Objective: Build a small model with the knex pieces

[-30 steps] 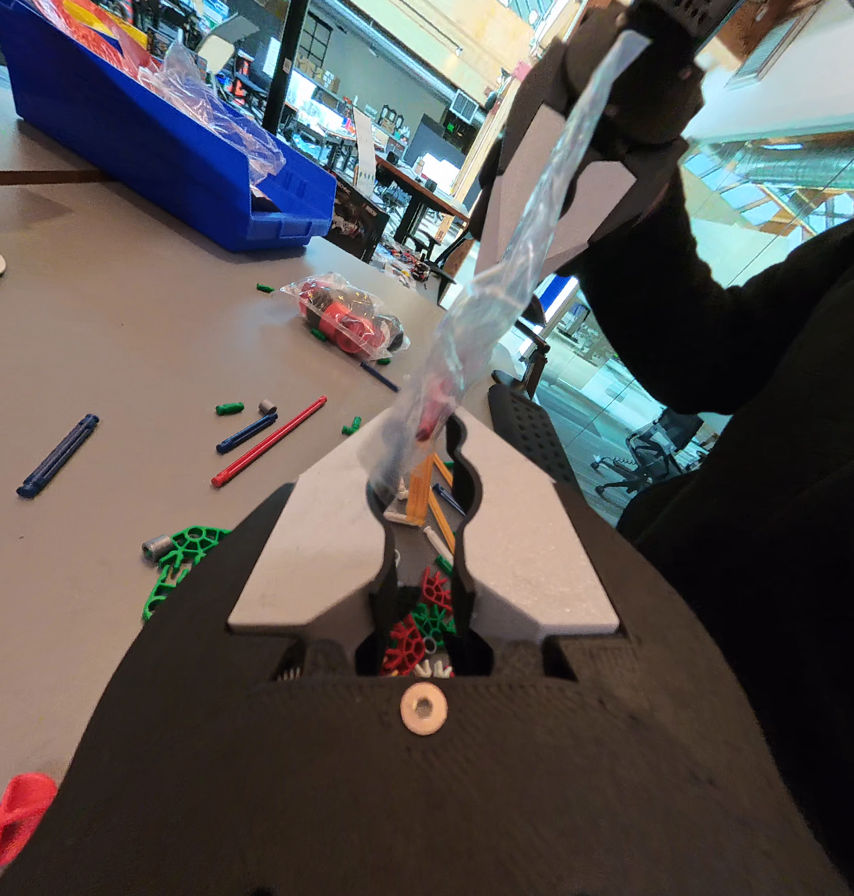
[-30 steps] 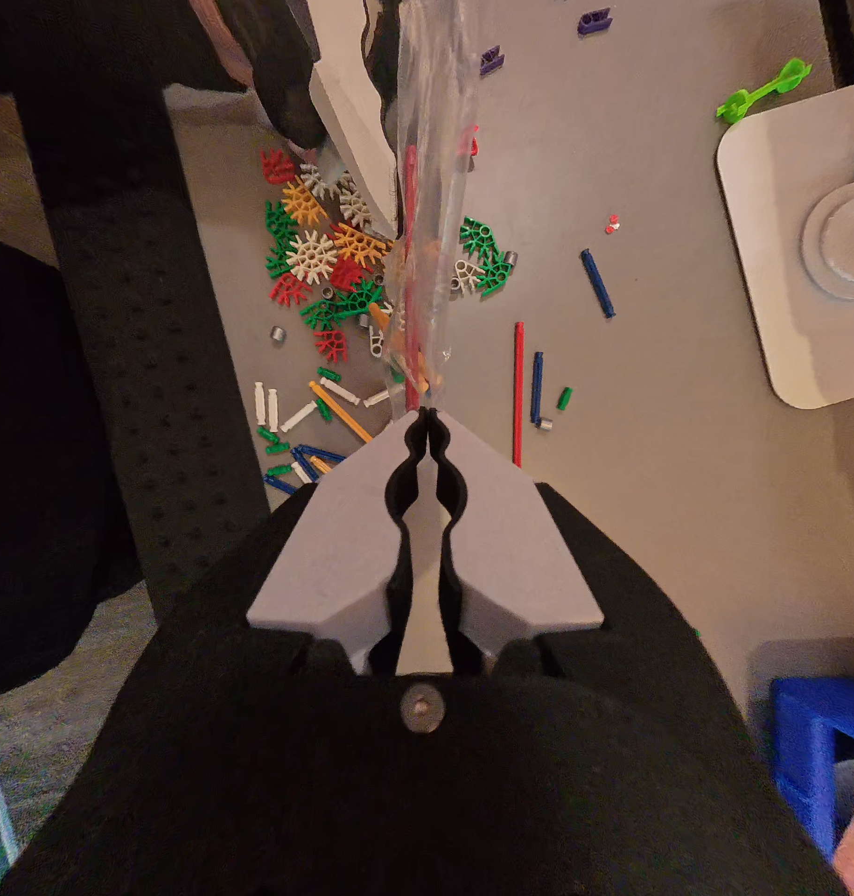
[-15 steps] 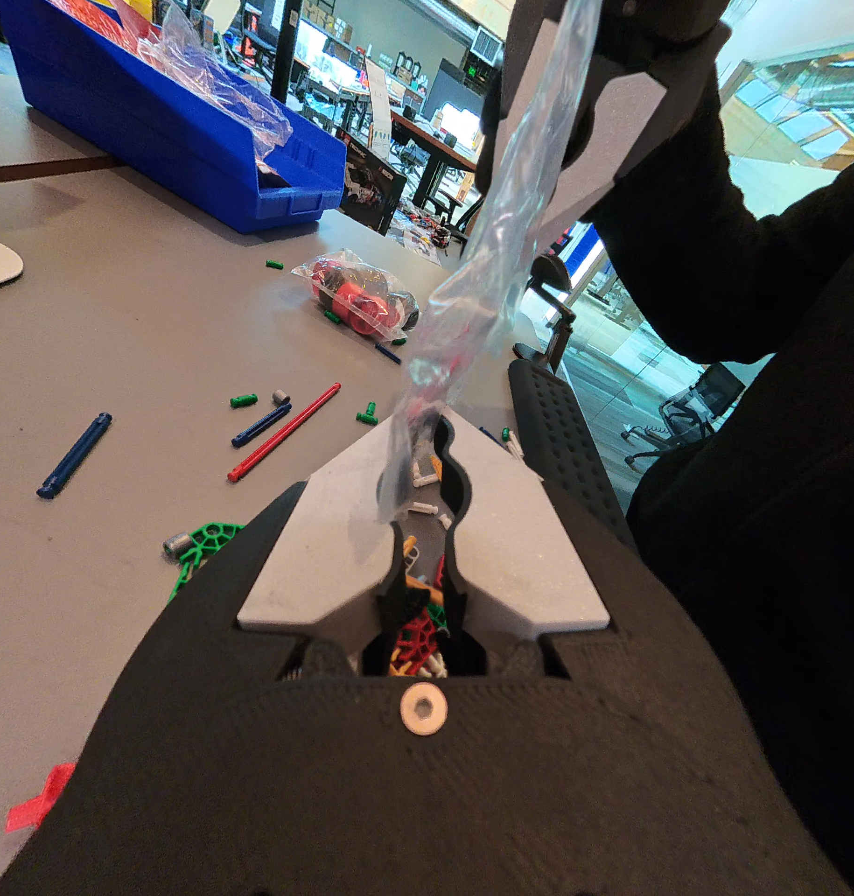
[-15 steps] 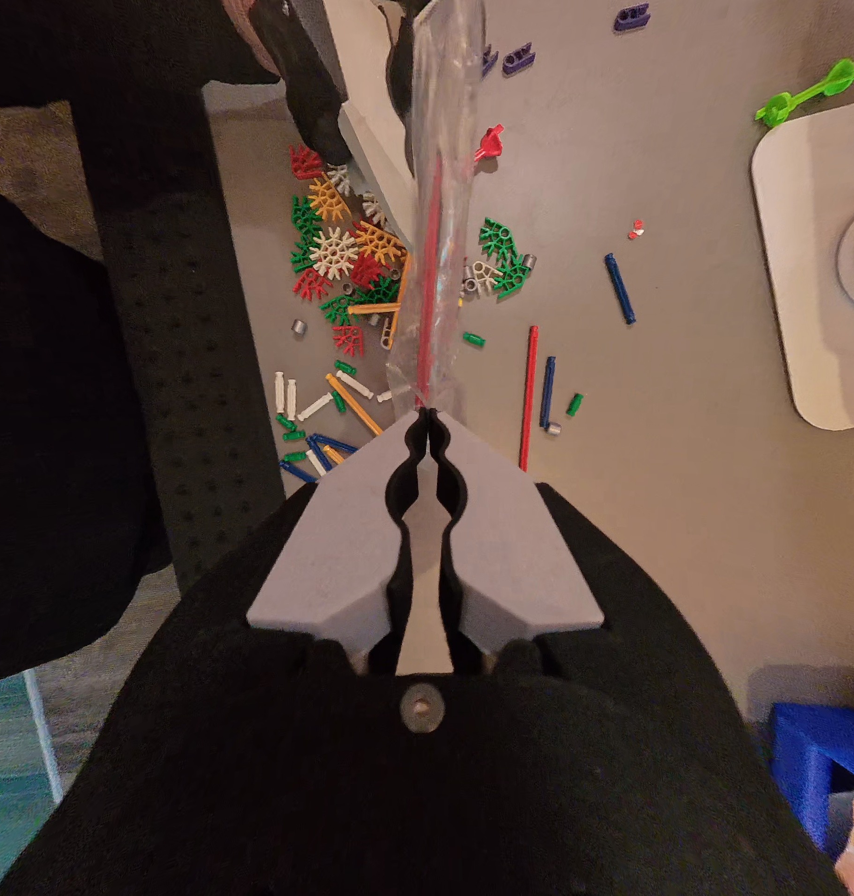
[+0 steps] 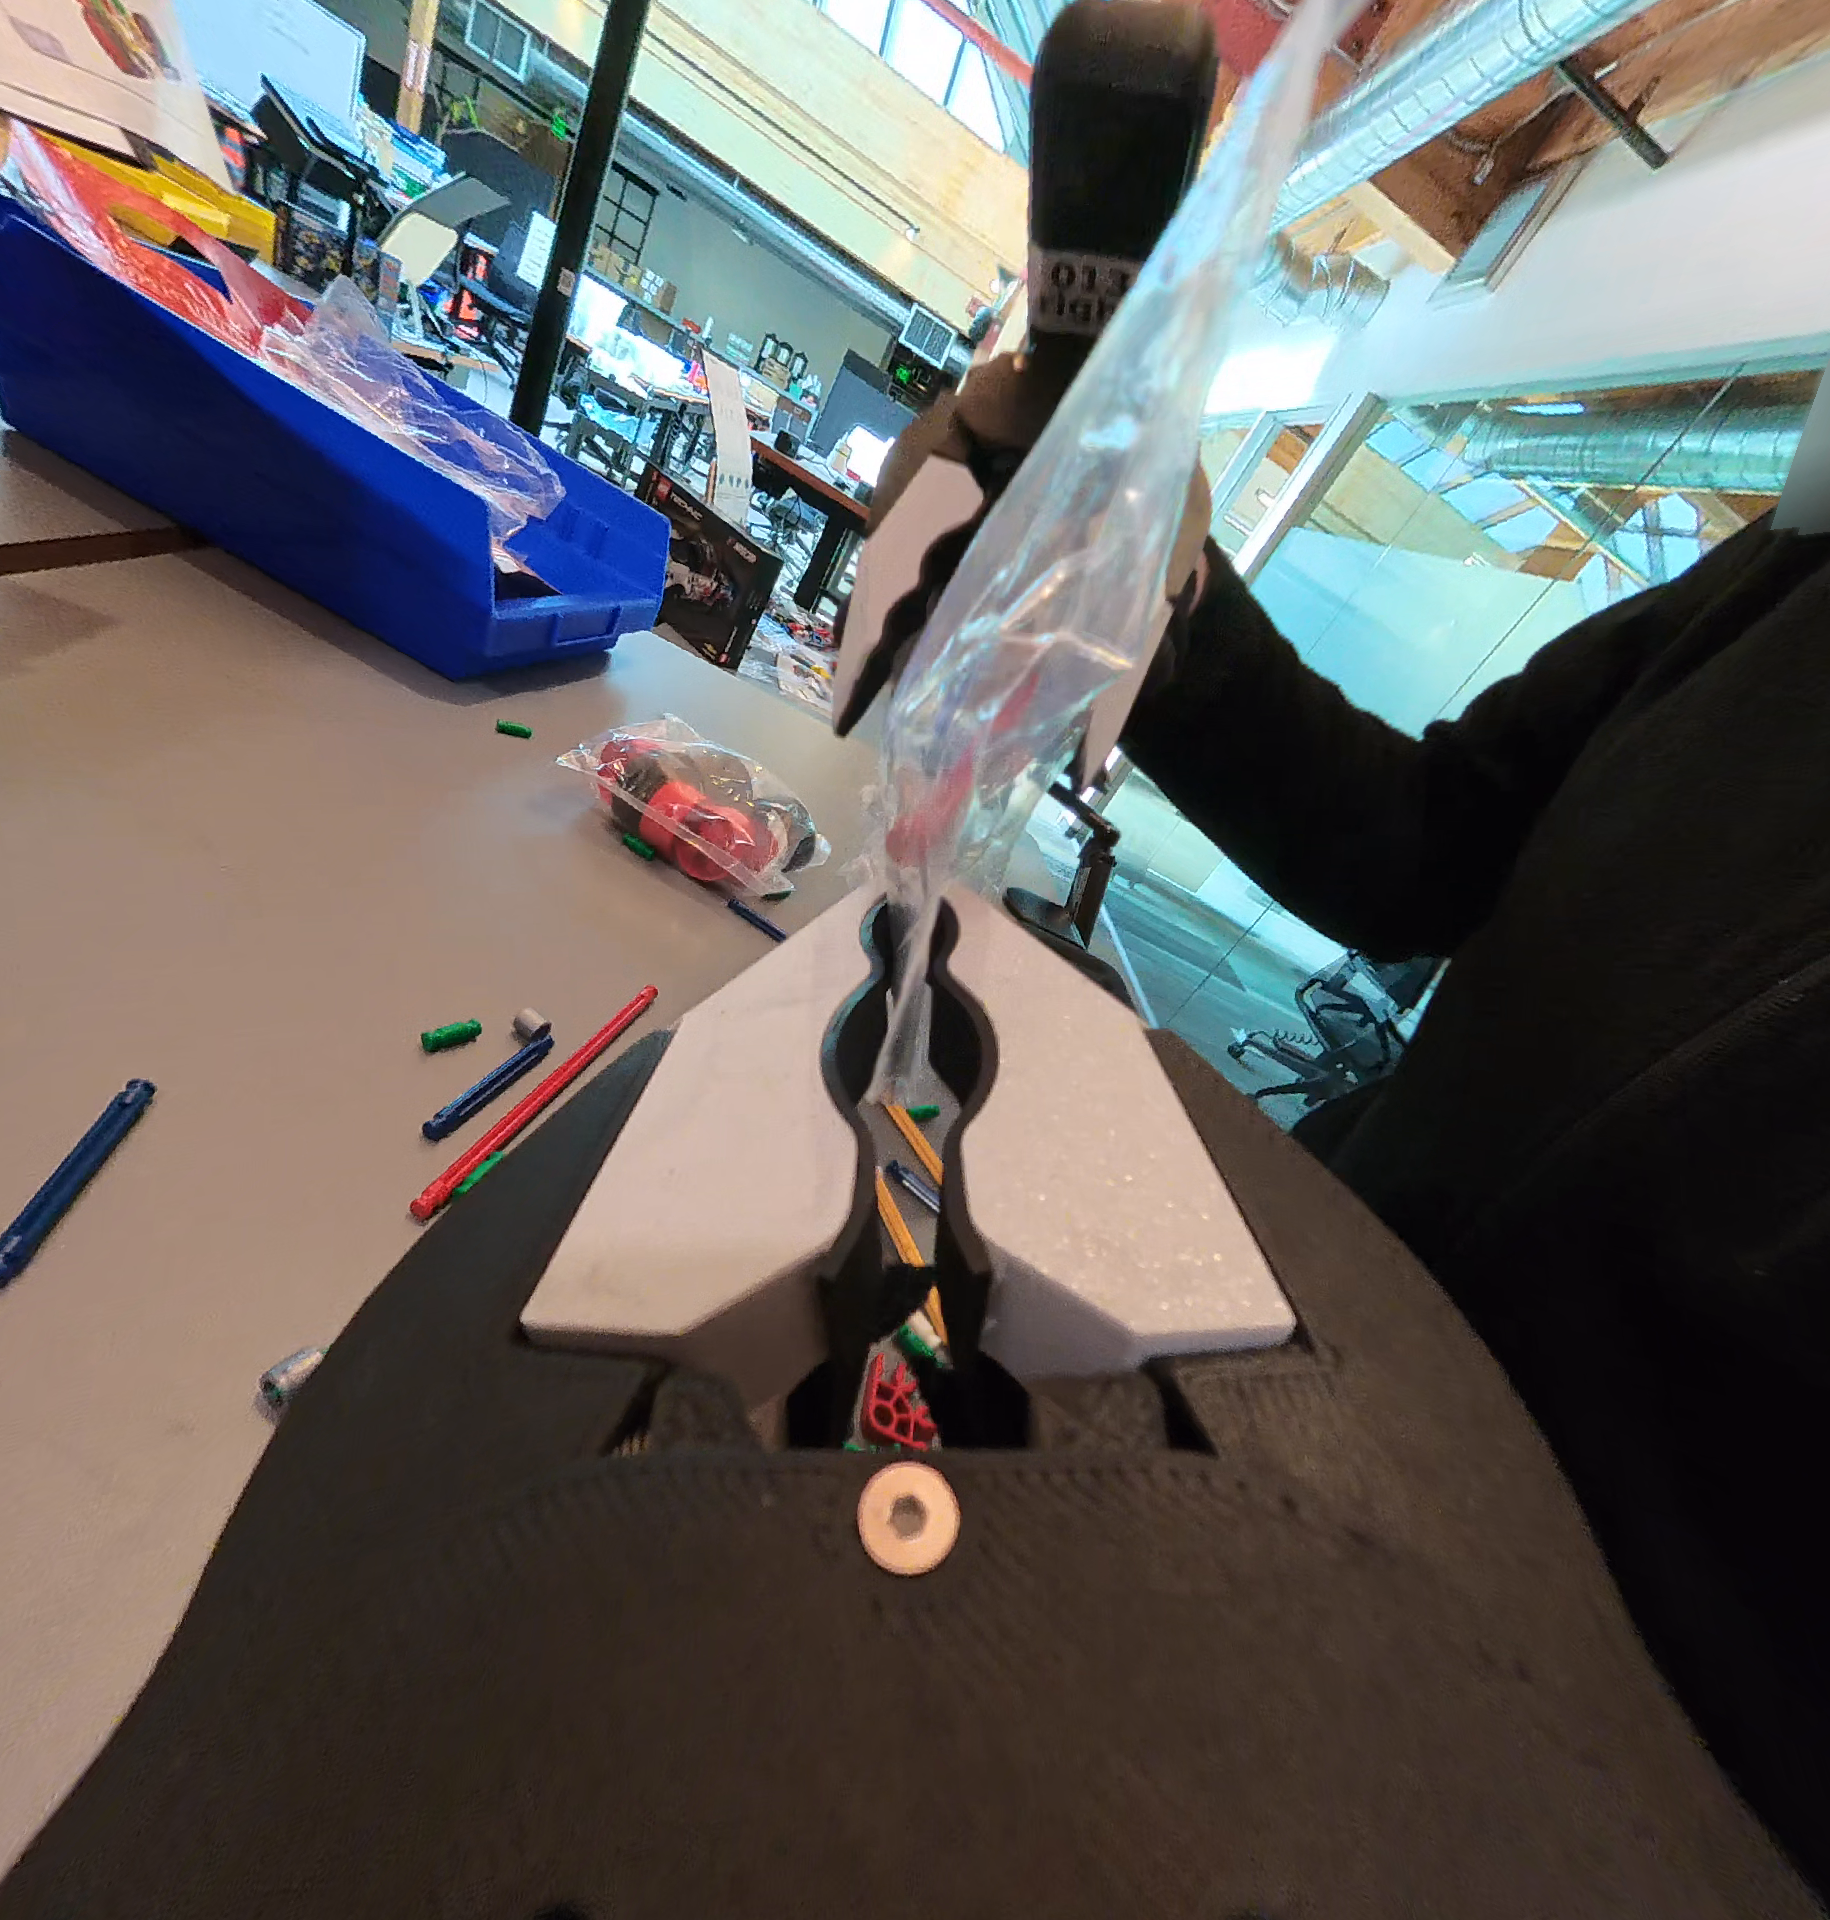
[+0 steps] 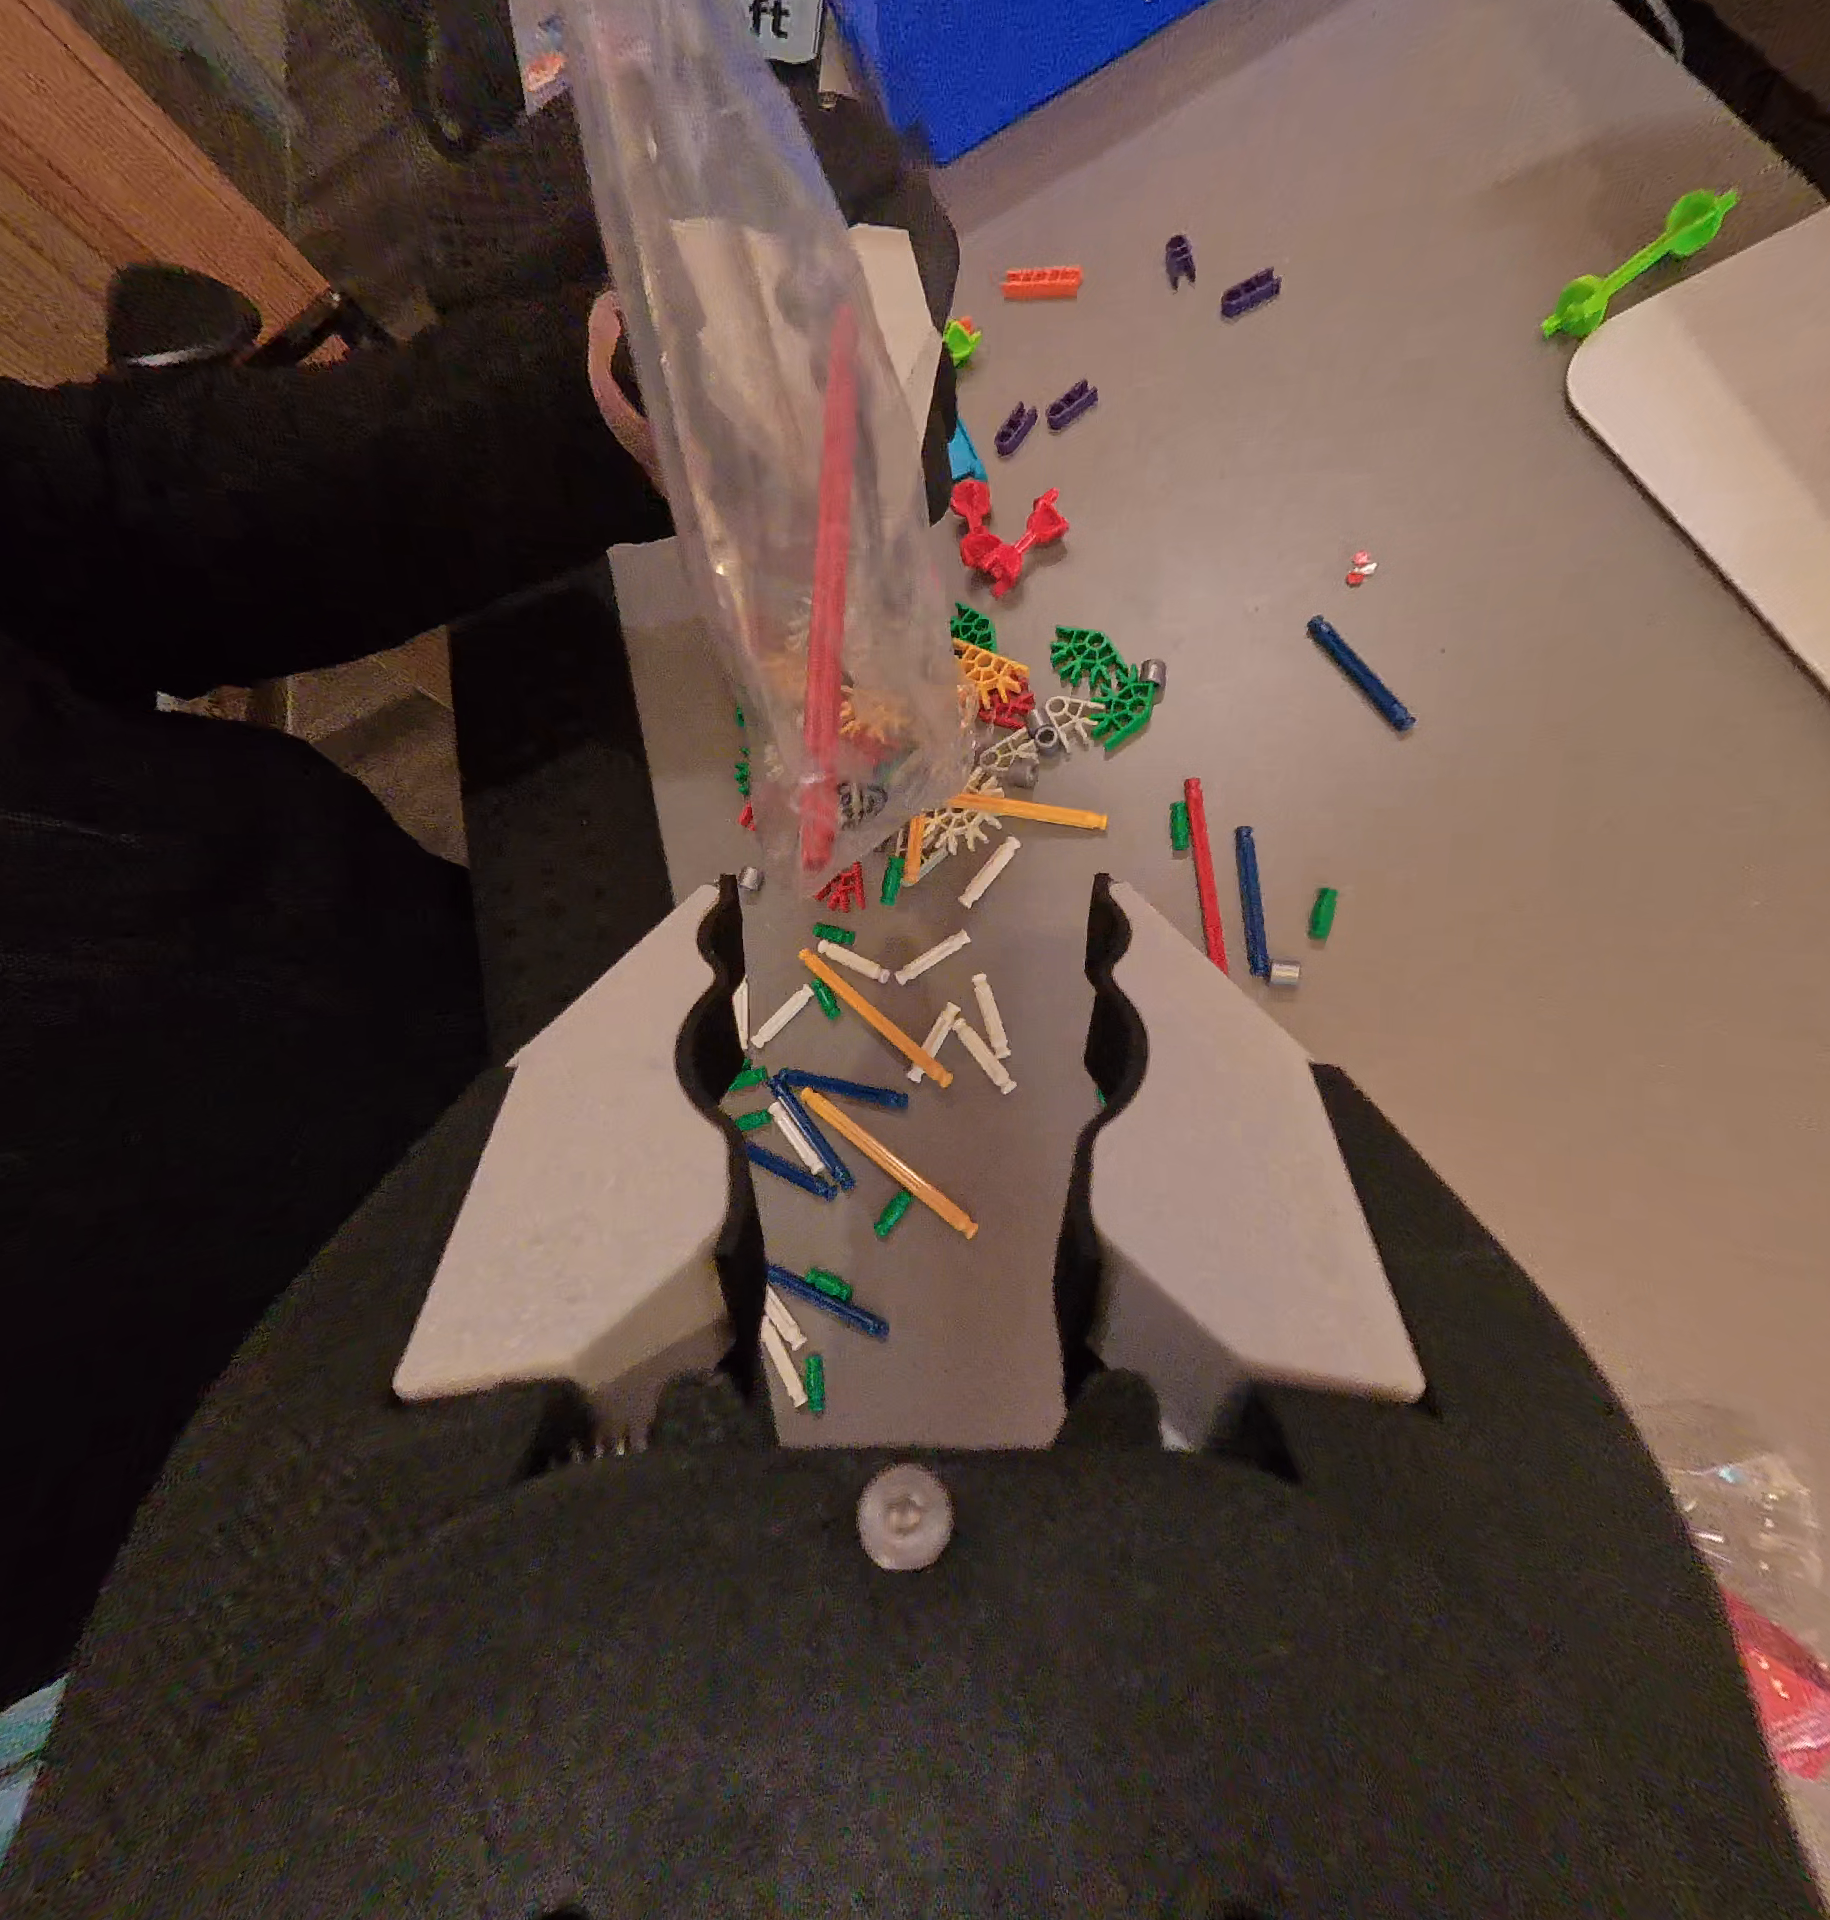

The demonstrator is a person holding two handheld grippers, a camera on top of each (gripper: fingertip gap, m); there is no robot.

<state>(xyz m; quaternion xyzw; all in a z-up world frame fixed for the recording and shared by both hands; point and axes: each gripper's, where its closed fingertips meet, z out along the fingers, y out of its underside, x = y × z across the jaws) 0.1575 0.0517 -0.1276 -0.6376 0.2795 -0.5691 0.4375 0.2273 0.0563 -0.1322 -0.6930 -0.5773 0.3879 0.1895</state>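
A clear plastic bag [image 5: 1046,582] with a red rod [image 6: 828,623] still inside hangs above the grey table [image 6: 1462,1039]. My left gripper [image 5: 911,914] is shut on one end of the bag, which rises from its tips up to the right. My right gripper [image 6: 911,894] is open and empty, just below the bag's loose end; it also shows in the left wrist view [image 5: 994,675] behind the bag. Below lies a pile of coloured connectors [image 6: 1004,696] and several short rods [image 6: 869,1091]. A left-gripper finger [image 6: 890,301] shows behind the bag.
A blue bin [image 5: 298,457] stands at the back of the table. A sealed bag of red and black parts [image 5: 703,810] and loose rods [image 5: 537,1101] lie mid-table. A pale board [image 6: 1742,468], a green piece [image 6: 1638,260] and purple pieces [image 6: 1056,410] lie farther off. A black sleeve [image 5: 1513,779] is on the right.
My right gripper has opened and let go of the bag's end and drawn back. My left gripper has closed on the bag. Small pieces have spilled onto the table.
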